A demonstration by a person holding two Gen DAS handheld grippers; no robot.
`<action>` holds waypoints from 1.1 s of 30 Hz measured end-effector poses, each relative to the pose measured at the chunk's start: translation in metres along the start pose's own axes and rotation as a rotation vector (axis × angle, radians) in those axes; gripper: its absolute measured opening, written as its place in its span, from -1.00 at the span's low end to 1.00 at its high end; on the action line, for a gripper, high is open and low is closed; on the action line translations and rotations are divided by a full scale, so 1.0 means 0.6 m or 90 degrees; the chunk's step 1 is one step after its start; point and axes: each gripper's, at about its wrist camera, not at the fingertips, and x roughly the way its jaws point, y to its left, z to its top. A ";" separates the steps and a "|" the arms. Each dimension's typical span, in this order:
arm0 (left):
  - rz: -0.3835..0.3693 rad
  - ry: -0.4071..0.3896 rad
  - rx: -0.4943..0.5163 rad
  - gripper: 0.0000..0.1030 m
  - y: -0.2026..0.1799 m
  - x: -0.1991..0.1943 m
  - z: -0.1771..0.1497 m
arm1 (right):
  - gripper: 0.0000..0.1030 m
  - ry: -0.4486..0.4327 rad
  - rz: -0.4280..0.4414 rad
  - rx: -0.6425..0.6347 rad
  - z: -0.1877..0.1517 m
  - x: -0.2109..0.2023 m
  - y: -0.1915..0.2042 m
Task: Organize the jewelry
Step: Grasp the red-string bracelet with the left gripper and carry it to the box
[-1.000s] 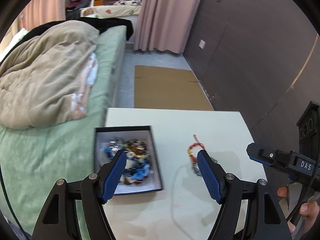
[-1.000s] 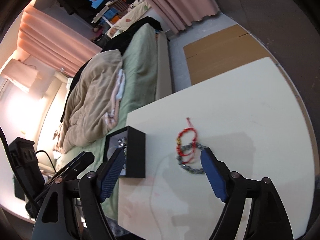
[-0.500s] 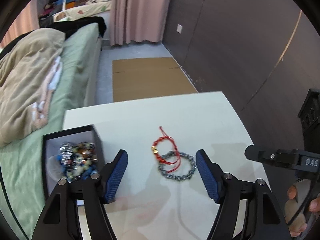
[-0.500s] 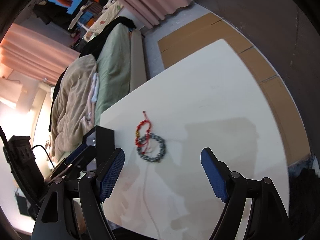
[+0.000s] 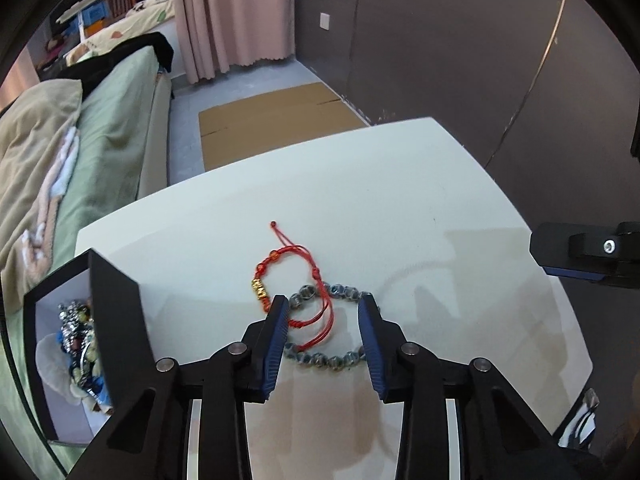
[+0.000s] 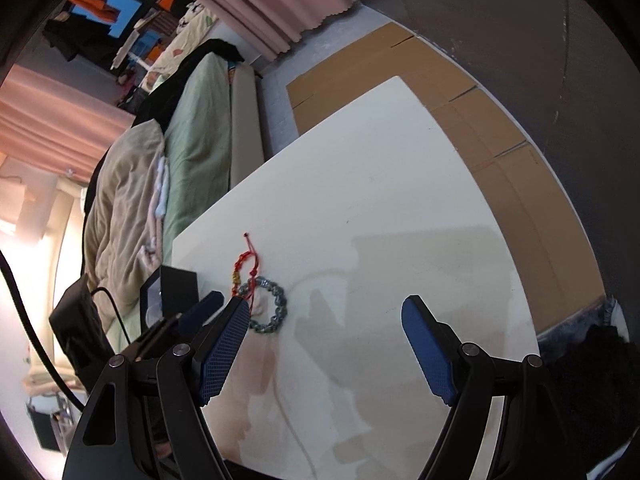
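Observation:
A red cord bracelet [image 5: 294, 276] with gold beads lies on the white table [image 5: 400, 200], overlapping a grey bead bracelet [image 5: 332, 356]. My left gripper [image 5: 324, 312] is open, its blue fingers straddling both bracelets just above the table. A black jewelry box [image 5: 116, 304] holding several pieces stands at the left. In the right wrist view my right gripper [image 6: 324, 320] is open and empty over the table, to the right of the bracelets [image 6: 266, 304]; the box [image 6: 176, 284] and the left gripper's finger [image 6: 200, 310] show at its left.
A bed [image 5: 100, 120] with a green sheet and a beige duvet runs along the table's left side. Flat cardboard [image 5: 276, 116] lies on the floor beyond the table. A dark wall [image 5: 440, 40] stands at the right. The right gripper's body [image 5: 588, 252] shows at the right edge.
My left gripper has moved right from the box and down to the two bracelets, its fingers narrowing around them. My right gripper has swung right, away from the bracelets.

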 end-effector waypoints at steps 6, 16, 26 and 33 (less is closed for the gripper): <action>0.014 0.019 -0.007 -0.57 0.001 0.026 -0.006 | 0.53 0.003 -0.004 -0.012 -0.002 0.005 0.016; 0.010 -0.024 -0.033 -0.98 0.012 -0.005 -0.010 | 0.53 0.009 -0.027 -0.027 -0.009 0.021 0.035; -0.010 -0.069 -0.082 -0.98 0.051 -0.057 -0.005 | 0.53 0.019 -0.041 -0.069 -0.012 0.043 0.061; -0.035 -0.105 -0.129 -0.98 0.096 -0.104 -0.005 | 0.30 0.035 -0.058 -0.117 -0.009 0.073 0.083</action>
